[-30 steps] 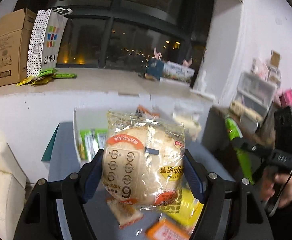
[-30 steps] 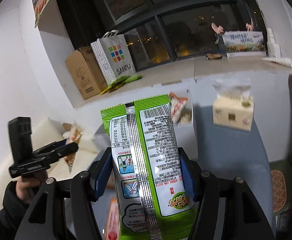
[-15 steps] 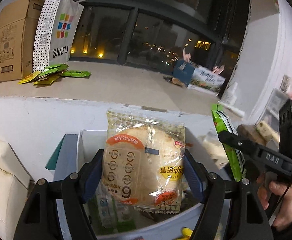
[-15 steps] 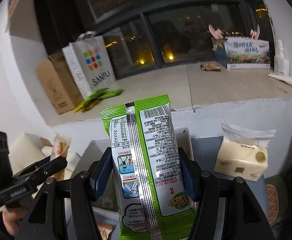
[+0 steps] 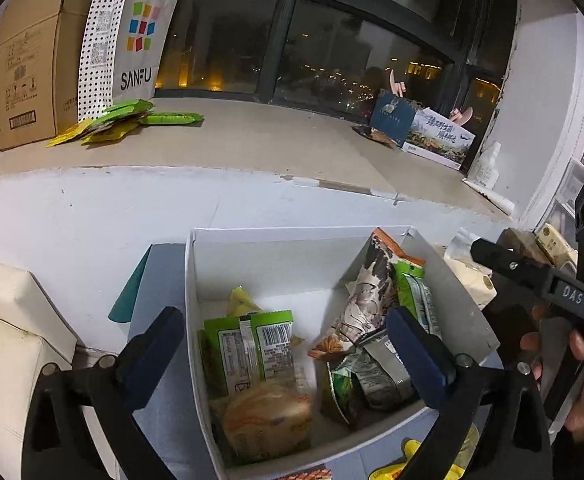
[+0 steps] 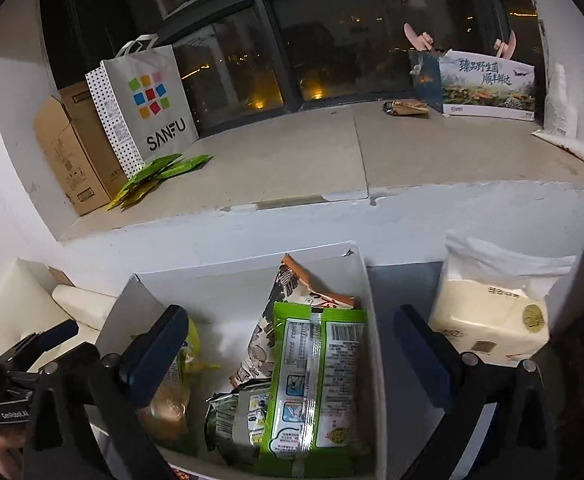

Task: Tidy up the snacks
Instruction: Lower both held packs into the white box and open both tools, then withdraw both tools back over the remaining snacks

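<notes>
The white box (image 5: 456,292) holds snack packets, the round bread pack (image 5: 266,416) near-left and the green packet (image 6: 316,376) right, beneath both opening, empty-jawed grippers, left (image 5: 288,356) and right (image 6: 292,352).

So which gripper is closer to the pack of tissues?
Right. The right gripper hangs over the white box, its jaws opening, with the tissue pack just beyond its right-hand finger. The left gripper is over the box's other side, farther away.
</notes>
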{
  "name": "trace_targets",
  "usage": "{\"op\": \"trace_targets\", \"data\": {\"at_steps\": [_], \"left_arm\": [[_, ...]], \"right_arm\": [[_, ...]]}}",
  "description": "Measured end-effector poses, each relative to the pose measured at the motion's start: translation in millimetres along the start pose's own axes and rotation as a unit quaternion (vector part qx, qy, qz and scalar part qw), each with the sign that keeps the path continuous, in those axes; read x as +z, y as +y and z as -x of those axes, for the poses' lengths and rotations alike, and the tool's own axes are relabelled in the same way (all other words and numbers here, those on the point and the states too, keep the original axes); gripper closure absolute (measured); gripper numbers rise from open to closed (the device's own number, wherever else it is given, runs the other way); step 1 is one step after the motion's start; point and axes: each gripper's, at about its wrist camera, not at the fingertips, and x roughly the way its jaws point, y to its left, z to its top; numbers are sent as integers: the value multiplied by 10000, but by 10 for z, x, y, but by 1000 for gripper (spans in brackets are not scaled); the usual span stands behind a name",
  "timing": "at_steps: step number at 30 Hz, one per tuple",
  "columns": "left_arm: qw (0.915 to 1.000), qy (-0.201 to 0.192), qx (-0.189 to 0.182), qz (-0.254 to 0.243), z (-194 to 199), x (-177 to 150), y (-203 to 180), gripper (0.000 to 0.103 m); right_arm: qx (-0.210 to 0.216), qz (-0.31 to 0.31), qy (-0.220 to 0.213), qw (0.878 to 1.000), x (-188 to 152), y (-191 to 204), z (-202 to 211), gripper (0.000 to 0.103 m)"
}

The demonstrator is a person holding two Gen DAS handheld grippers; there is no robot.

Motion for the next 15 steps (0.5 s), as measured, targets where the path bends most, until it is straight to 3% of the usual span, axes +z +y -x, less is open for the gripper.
{"op": "trace_targets", "data": {"at_steps": [7,15], "left_arm": [[9989,-357,-101,-280,519,-210,-130,0],[9966,-654,-271,-410,1202,-713,-316,0]], "right_arm": [[289,340,-294,9986,-59,106,442,0],[636,898,-610,9920,-535,236,1205,0]]}}
